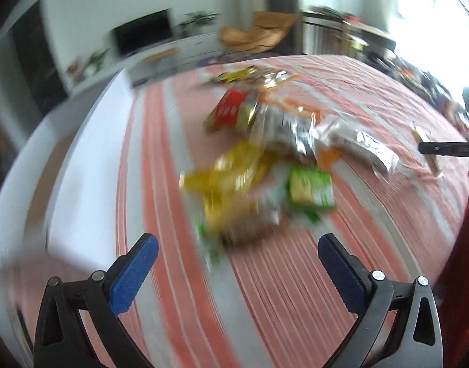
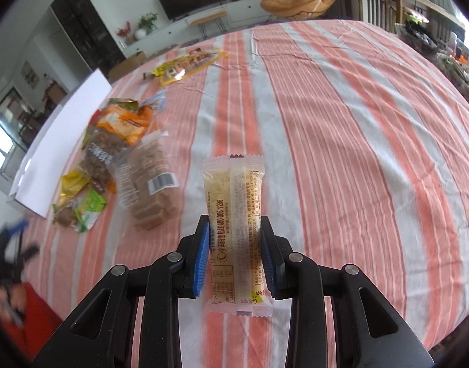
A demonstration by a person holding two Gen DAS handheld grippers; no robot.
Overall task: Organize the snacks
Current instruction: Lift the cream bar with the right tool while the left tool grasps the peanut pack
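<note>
The right gripper [image 2: 235, 245] clamps a clear-wrapped snack bar [image 2: 237, 230] above the striped tablecloth [image 2: 357, 153], well apart from the snack pile [image 2: 121, 159] beside the white box [image 2: 59, 141]. Sorting looks barely begun (most packets lie heaped). Only the blurred left view shows the left gripper [image 1: 237, 257], jaws spread and empty

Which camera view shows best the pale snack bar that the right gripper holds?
The right wrist view: the snack bar is sharp and centred, clamped between the right gripper pads. The left wrist view is blurred and shows it only as a thin pale strip at the far right.
</note>
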